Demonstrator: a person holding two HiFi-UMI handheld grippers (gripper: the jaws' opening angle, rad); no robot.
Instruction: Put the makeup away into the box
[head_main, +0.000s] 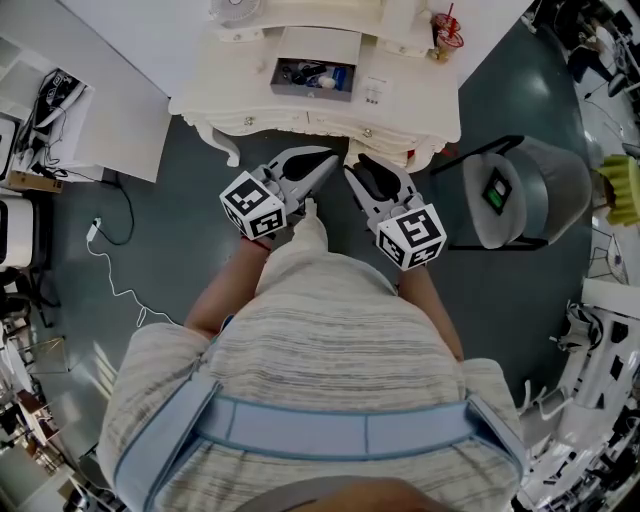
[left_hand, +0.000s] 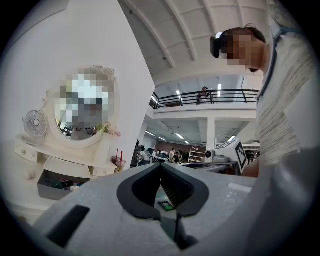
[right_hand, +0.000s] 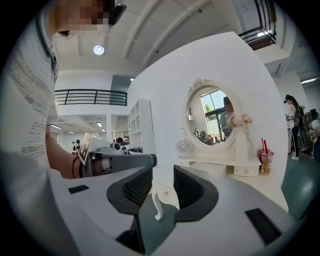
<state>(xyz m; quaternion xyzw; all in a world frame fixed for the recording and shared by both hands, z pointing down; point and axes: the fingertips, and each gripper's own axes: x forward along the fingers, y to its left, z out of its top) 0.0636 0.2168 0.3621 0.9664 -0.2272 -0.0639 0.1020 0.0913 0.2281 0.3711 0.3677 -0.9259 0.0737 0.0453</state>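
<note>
- Our left tongs (head_main: 322, 172) are clenched tight with nothing between them, hovering in front of the cream tabletop (head_main: 410, 105).
- Our right tongs (head_main: 352, 172) stand parted and empty, just beside the left ones.
- The grey box (head_main: 310, 94) sits open on the tabletop, beyond both tongs and apart from them.
- The makeup (head_main: 322, 74) lies inside that box, a blue piece among darker ones.
- An oval mirror (right_hand: 212, 117) rises behind.

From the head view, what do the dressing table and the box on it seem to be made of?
Dressing table: probably painted wood, cream with a soft sheen; the carved curved legs and small drawer knobs suggest it.
Box: perhaps felt or matte plastic, grey; its walls look flat and dull with no shine, but it is too small to settle.
</note>
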